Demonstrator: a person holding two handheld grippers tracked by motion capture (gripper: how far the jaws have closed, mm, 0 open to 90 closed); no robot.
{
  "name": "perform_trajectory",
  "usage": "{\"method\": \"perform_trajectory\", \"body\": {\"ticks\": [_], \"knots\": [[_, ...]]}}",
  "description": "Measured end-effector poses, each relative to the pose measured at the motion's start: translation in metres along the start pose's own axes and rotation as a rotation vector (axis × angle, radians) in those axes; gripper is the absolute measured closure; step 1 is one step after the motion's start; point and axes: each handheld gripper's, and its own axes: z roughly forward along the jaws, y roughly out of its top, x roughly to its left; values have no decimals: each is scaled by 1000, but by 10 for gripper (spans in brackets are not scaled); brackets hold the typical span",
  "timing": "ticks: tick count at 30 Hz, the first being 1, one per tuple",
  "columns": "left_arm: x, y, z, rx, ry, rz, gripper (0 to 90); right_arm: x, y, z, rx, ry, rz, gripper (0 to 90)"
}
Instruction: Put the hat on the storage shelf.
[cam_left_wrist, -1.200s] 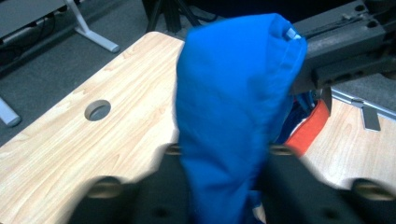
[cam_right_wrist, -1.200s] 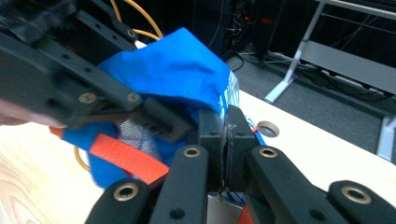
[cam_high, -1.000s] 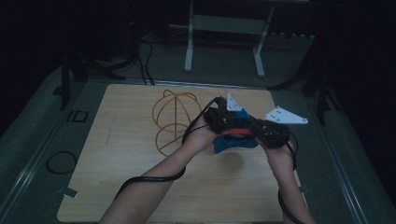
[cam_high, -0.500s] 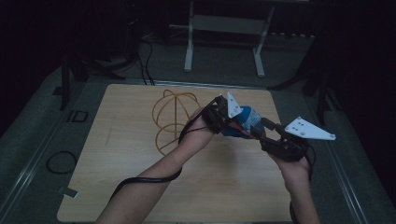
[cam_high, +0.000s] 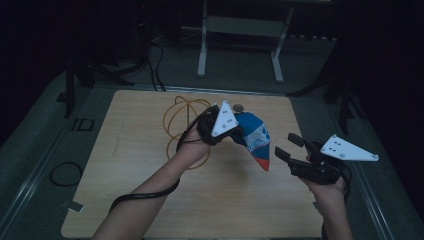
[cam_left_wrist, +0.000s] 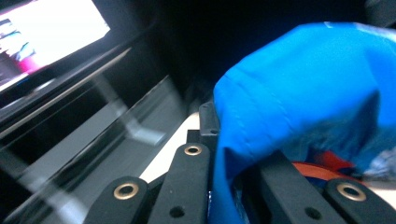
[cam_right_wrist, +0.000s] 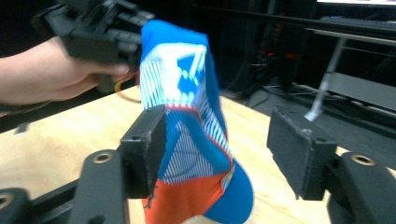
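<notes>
While held aloft over the surface (cam_high: 150, 200), sock (cam_high: 256, 137) hangs from left hand-held gripper (cam_high: 235, 131), clamped at upper end; blue fabric bunched between its black jaws in left gripper view (cam_left_wrist: 299, 102). Right hand-held gripper (cam_high: 289, 147) released: jaws spread wide, nothing between them, sock (cam_right_wrist: 187, 130) visible beyond the gap in right gripper view.

Status, as judged: pick-up done, sock clear of surface and suspended approx. mid-surface, right of yellow cord loops (cam_high: 182, 125). Remaining: second grasp w/ right hand-held gripper not yet made; any straightening, folding or set-down still to do. Exact end goal not determinable from views.

Orientation: long axis approx. vertical w/ slight tilt, lower end toward right hand-held gripper. Orange-and-blue end points down; upper end at left jaws. Whether upper end is cuff or toe: cannot tell, hidden by jaws. White pattern side faces right hand-held gripper.
</notes>
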Motion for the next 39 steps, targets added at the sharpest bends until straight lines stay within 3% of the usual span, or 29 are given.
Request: {"method": "perform_trajectory", "body": {"ticks": [3,5,6,8,15,17,20,23,26,28,31,34,36,39], "knots": [[8,-8,-6,-55,-31,-23,900,1,-1,-1,-1,25,4,349],[11,-13,-9,-110,-77,-39,900,2,-2,0,7,38,-8,354],[12,-15,-11,-134,-85,-31,900,3,-3,0,5,48,-11,368],[14,-18,-14,-178,-148,-33,900,6,-3,1,9,72,-30,374],[18,-25,-19,-291,-265,-39,900,17,-3,6,11,143,-68,391],[19,-27,-20,-335,-336,-50,899,18,-3,7,13,181,-76,412],[17,-28,-21,-370,-391,-45,899,20,-4,9,17,208,-85,438],[11,-27,-20,-387,-423,-43,899,26,-3,10,-1,208,-91,447],[3,-27,-16,-418,-456,-67,899,33,-2,16,1,220,-106,462],[-1,-27,-14,-431,-476,-70,899,38,-2,22,10,203,-122,470],[-6,-26,-11,-442,-483,-74,899,43,-1,28,13,192,-138,551],[-7,-24,-9,-442,-492,-67,899,46,-1,29,23,135,-168,734],[-7,-24,-9,-433,-490,-63,899,44,-1,28,15,127,-148,896],[-5,-26,-10,-429,-485,-72,898,42,1,25,12,96,-135,900]]}}
